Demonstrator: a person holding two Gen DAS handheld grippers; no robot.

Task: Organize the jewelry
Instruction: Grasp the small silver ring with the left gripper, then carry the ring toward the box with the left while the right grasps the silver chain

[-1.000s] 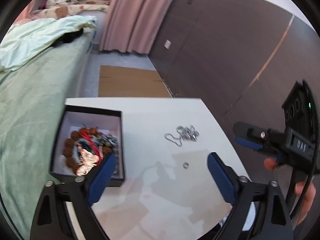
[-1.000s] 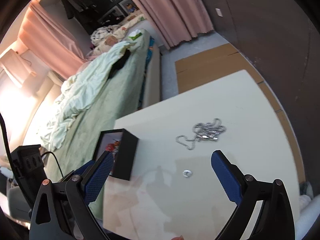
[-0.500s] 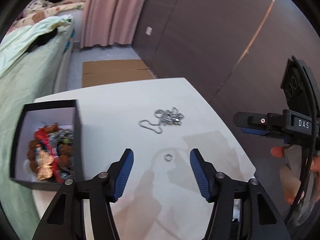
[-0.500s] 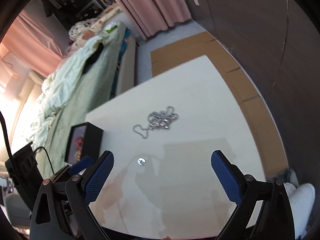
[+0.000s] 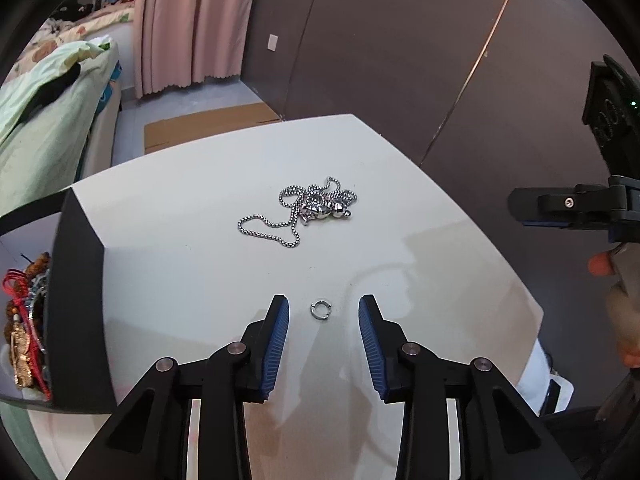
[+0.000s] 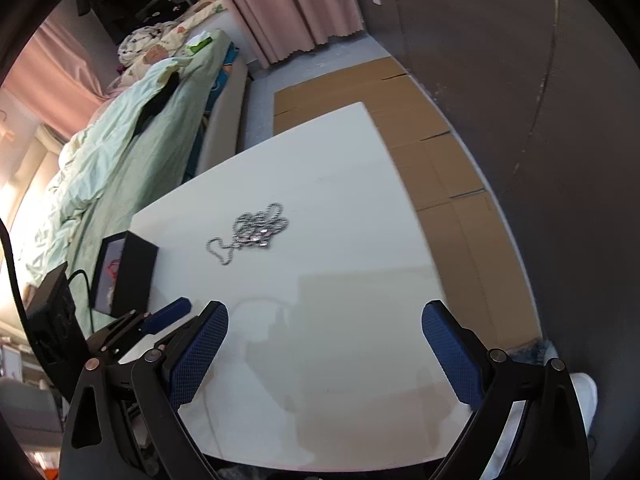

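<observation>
- We hold the left tongs [image 5: 322, 312] apart around a small silver ring [image 5: 321, 311] (untouched) on the white bench [image 5: 440, 264].
- A chain necklace [image 5: 308, 210] lies beyond; a black box [image 5: 76, 300] sits left.
- Our right tongs [image 6: 325, 334] gape wide.

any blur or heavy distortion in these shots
Left wrist view: sharp, the ring and chain necklace crisp, table edges bowed by the fisheye. Right wrist view: slightly motion-blurred, the necklace smeared, soft shadows on the table.
</observation>
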